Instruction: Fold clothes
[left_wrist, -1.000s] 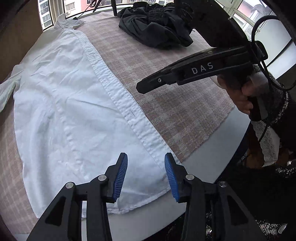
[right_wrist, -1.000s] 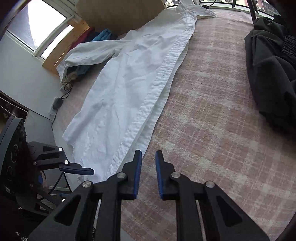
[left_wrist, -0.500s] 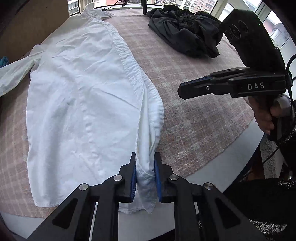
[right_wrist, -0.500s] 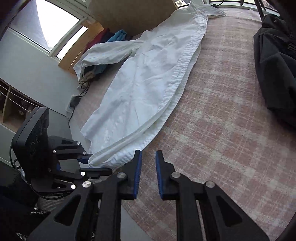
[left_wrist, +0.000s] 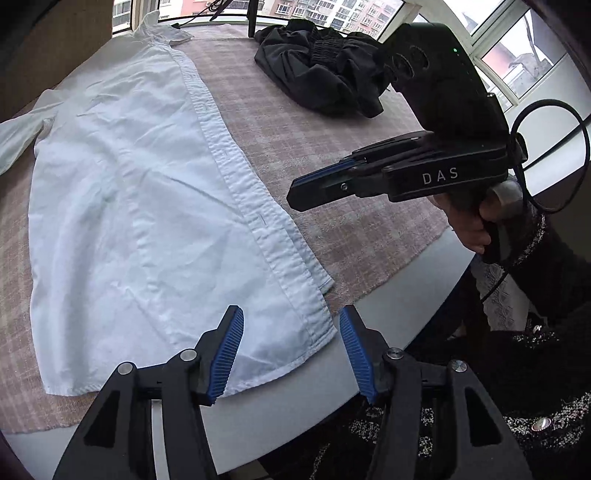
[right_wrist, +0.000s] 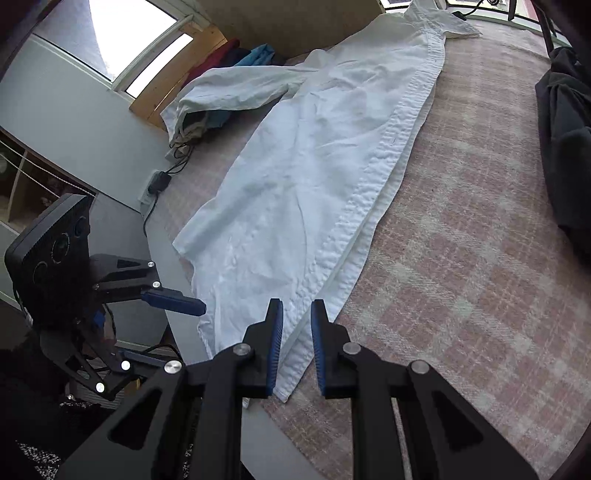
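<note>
One white shirt (left_wrist: 147, 206) lies flat on the left of the tabletop (left_wrist: 402, 306), light, limp and quick to bunch, best pinched at its near hem corner, over which the left tongs (left_wrist: 290, 352) have just been opening and stand apart, empty, while the right tongs (right_wrist: 296, 345) hover nearly together, gripping nothing

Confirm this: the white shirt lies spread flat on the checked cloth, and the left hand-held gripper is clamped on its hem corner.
Not clamped. The left wrist view shows the left hand-held gripper open above the white shirt, its jaws having just opened. The shirt does lie flat on the checked cloth.
</note>
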